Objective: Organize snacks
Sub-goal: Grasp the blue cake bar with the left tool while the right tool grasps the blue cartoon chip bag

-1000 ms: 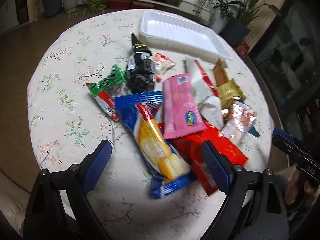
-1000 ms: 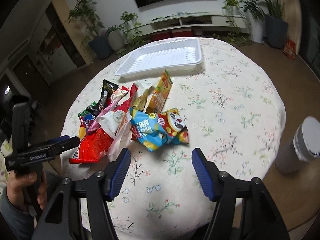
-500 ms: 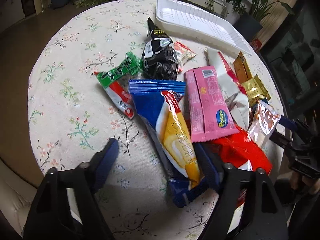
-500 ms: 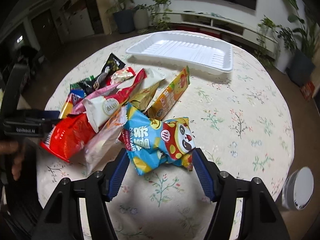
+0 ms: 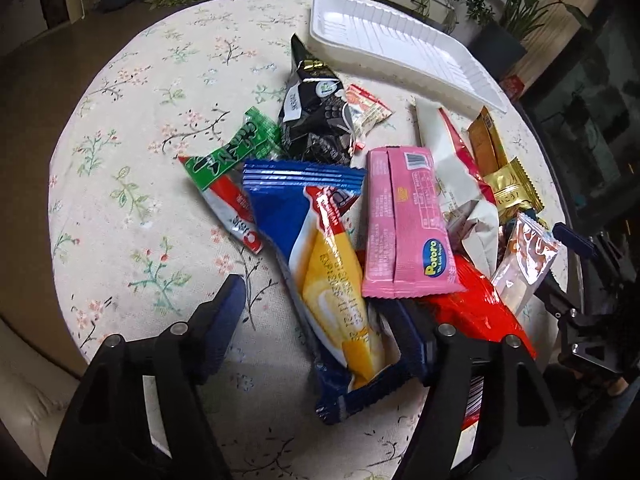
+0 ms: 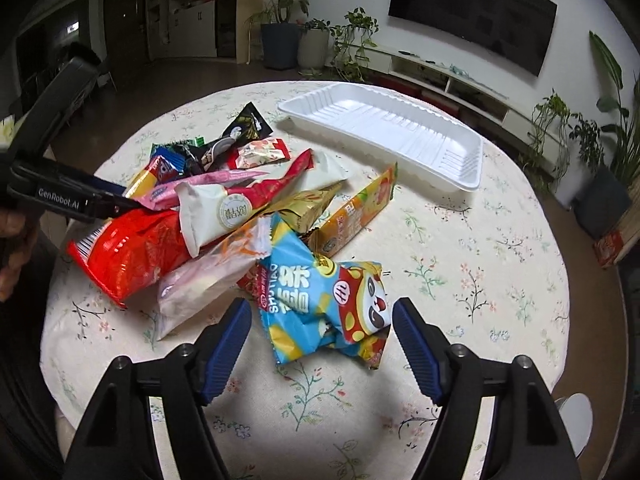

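**Snack sorting: not yet started, tray empty**

While both grippers stand at the near edge of the pile, no packet has reached the white tray [image 6: 400, 128], which lies bare at the far side of the floral-clothed table [image 6: 500, 248]. All snacks remain heaped together between tray and grippers.

Left gripper [image 5: 316, 312]: jaws spread wide, straddling the lower end of the blue-and-yellow cake packet [image 5: 320, 248]; nothing is clamped. Its right finger lies at the edge of the red packet [image 5: 476, 308], under the pink Pororo packet [image 5: 404, 220].

Right gripper [image 6: 322, 330]: jaws likewise wide, set either side of the light-blue panda packet [image 6: 320, 300], holding nothing.

Other items noted in the heap: black packet [image 5: 316, 116], green-and-red packet [image 5: 228, 172], gold packet [image 5: 504, 176], orange stick packet [image 6: 356, 212].

Assessment: work is at the first pick. Every packet is left to move to the tray, judging by the present layout.
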Available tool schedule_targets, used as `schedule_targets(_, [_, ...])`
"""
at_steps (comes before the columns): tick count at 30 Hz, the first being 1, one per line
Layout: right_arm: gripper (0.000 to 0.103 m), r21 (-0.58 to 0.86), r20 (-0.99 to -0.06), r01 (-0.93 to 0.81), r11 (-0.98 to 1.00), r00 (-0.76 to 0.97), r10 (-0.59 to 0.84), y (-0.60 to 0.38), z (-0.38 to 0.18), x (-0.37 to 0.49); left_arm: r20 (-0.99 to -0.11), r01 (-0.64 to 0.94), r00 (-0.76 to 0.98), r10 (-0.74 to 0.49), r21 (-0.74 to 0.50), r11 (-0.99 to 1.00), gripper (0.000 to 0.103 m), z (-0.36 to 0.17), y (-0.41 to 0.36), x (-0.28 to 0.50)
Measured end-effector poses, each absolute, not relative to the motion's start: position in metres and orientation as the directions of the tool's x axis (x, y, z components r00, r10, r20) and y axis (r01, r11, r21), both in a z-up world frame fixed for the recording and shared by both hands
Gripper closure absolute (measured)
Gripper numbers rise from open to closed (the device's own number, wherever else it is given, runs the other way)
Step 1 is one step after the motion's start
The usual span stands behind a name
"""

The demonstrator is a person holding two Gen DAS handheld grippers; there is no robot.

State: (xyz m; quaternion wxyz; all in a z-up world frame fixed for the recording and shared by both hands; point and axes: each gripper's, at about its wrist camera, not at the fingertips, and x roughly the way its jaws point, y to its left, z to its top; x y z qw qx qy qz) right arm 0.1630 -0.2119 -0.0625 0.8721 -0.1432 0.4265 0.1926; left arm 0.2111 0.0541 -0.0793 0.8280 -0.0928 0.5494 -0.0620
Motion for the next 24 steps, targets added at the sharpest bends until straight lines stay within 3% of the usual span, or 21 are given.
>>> schedule_targets(3, [0.028, -0.084, -0.802, -0.458, 0.885, 0.558, 0.212, -0.213, -0.065, 0.165, -0.892, 0.018, 0.404, -0.204, -0.215, 0.977, 0.045, -0.079, 0.052, 0.211])
schedule_targets(4, [0.028, -0.089, -0.804, -0.458, 0.885, 0.557, 0.208, -0.213, -0.067, 0.165, -0.889, 0.025, 0.408, -0.208, -0.217, 0.976, 0.059, -0.079, 0.052, 0.211])
schedule_targets(5, [0.028, -0.098, -0.805, -0.456, 0.885, 0.559, 0.199, -0.213, -0.068, 0.165, -0.883, 0.031, 0.408, -0.23, -0.239, 0.971, 0.067, -0.079, 0.053, 0.211])
schedule_targets(11, [0.031, -0.096, -0.787, -0.451, 0.887, 0.581, 0.21, -0.218, -0.07, 0.167, -0.874, 0.073, 0.42, -0.243, -0.234, 0.969, 0.069, -0.078, 0.052, 0.211])
schedule_targets(13, [0.043, -0.088, -0.788, -0.464, 0.881, 0.573, 0.223, -0.217, -0.071, 0.167, -0.873, 0.094, 0.424, -0.243, -0.224, 0.97, 0.073, -0.078, 0.052, 0.207])
schedule_targets(24, [0.044, -0.058, -0.8, -0.472, 0.88, 0.55, 0.242, -0.217, -0.075, 0.169, -0.862, 0.082, 0.436, -0.257, -0.246, 0.966, 0.074, -0.074, 0.075, 0.185])
